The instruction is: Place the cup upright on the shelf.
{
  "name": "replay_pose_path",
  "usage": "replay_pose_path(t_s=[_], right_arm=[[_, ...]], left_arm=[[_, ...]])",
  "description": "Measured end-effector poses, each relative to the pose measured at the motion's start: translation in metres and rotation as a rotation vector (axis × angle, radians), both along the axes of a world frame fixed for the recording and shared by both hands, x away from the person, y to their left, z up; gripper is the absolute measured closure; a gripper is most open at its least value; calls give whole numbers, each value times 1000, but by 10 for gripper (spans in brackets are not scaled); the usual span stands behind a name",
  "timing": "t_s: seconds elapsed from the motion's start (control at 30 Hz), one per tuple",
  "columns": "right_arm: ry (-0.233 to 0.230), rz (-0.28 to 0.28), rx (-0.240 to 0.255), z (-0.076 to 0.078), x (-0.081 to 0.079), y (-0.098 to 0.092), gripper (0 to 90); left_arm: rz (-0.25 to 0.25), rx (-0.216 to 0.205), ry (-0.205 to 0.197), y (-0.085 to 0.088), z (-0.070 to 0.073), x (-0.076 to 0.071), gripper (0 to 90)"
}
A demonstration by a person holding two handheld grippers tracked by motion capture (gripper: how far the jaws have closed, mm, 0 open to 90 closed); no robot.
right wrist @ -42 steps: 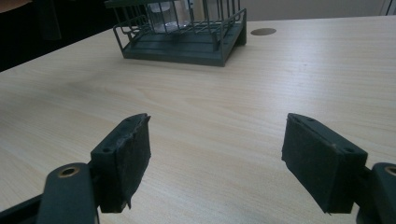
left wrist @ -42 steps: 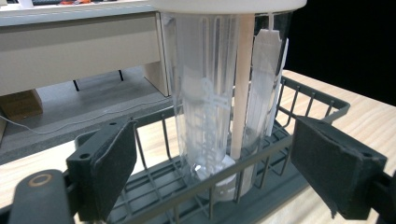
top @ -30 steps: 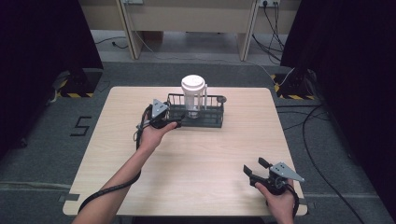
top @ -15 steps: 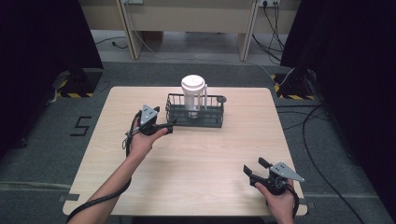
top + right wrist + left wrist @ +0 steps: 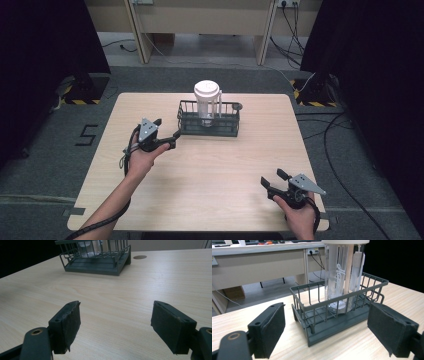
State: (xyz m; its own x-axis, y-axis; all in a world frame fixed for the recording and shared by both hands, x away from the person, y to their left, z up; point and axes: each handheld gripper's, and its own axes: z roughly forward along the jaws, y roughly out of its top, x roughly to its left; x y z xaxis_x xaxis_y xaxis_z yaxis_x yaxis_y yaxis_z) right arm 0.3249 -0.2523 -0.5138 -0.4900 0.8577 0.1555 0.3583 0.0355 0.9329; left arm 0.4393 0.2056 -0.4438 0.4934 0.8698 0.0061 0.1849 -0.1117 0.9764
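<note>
A dark wire basket stands at the back middle of the table, and a tall clear cup with a white lid stands upright inside it. In the left gripper view the basket and cup are close ahead. My left gripper is open just left of the basket, holding nothing. Near the front right edge, my right gripper is open and holds nothing. Its own view has the basket far ahead beyond its wide-apart pads.
The light wooden table has a small round hole beside the basket's right end. Desks and cables lie beyond the far edge. Dark curtains flank both sides.
My left gripper has drawn back from the basket toward the left and front, and stands open with nothing in it. The right gripper has stayed put.
</note>
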Motion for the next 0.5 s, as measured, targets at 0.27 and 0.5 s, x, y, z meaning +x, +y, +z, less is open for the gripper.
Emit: replay_pose_path(t_s=[0.27,0.5], right_arm=[[0,-1,-1,0,0,0,242],[0,-1,0,0,0,0,242]], left_arm=[[3,-1,-2,10,-4,-14,144],[10,-3,1,20,-8,-25,144]])
